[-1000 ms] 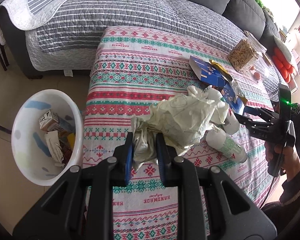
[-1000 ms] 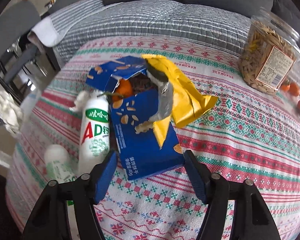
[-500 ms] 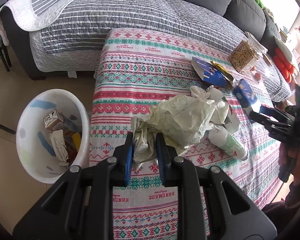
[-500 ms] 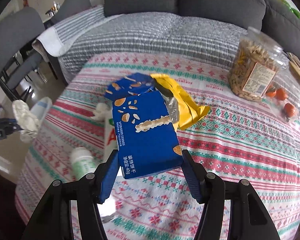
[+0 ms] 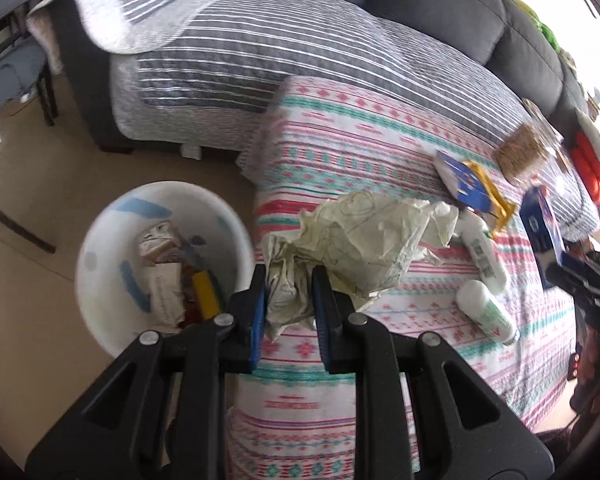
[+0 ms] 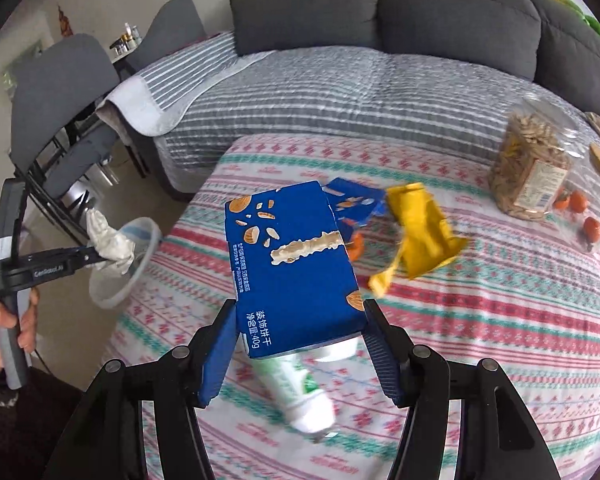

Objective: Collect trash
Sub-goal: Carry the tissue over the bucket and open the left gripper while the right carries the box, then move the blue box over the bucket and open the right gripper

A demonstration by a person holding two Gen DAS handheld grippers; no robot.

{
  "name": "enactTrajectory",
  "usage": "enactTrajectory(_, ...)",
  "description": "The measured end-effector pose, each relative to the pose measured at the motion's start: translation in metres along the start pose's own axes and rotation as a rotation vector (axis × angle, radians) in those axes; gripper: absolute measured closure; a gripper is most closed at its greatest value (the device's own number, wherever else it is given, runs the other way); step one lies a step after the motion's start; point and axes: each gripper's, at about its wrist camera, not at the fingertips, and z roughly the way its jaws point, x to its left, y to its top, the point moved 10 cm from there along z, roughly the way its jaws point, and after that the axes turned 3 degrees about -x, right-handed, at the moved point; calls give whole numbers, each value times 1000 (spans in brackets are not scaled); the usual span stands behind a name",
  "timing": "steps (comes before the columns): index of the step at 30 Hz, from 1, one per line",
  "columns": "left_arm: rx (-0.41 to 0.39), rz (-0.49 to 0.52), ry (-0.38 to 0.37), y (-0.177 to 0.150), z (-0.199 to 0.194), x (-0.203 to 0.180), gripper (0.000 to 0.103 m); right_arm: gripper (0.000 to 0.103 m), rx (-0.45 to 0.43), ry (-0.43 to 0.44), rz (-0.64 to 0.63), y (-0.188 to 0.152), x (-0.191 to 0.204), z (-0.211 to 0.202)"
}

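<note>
On the floor just beside the left edge of the counter [image 5: 340, 152] stands a white bin [image 5: 112, 216] with some boxes and wrappers inside. The left gripper [image 5: 289, 300] is closed on a crumpled paper [image 5: 360, 240], which hangs above the counter's left edge, near the bin. On the counter, toward the front edge, two white bottles [image 5: 486, 304] lie on their sides. The right gripper [image 6: 300, 344] grips a blue biscuit box [image 6: 296, 264] and holds it above the counter. Behind it a torn blue box [image 6: 356, 200] and a yellow wrapper [image 6: 420, 228] lie on the cloth, and a clear jar [image 6: 532, 172] of snacks stands near the right edge.
</note>
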Motion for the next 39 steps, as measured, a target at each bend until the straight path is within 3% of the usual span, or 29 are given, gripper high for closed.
enactTrajectory(5,6,-68,80,0,3,46,79,41,74,18,10,-7,30,20)
enactTrajectory(11,46,-111,182,-10,21,95,79,41,100,44,-29,-7,68,41)
enactTrajectory(21,80,-139,223,-23,31,125,77,41,133,59,-41,-5,94,65)
enactTrajectory(22,77,-137,229,-23,31,127,72,41,135,61,-37,-5,94,66)
enactTrajectory(24,75,-122,251,-22,30,130,51,41,134,62,-35,-2,96,69)
enactTrajectory(25,71,-117,273,-21,29,131,30,41,131,59,-37,-1,97,70)
enactTrajectory(26,58,-118,292,-20,26,133,20,41,130,58,-40,0,99,71)
enactTrajectory(30,31,-137,315,-18,11,138,15,41,130,71,-32,7,111,77)
enactTrajectory(32,18,-157,335,-20,3,143,6,41,127,90,-23,12,121,81)
enactTrajectory(39,-1,-180,364,-32,-19,155,4,41,129,144,-63,20,166,98)
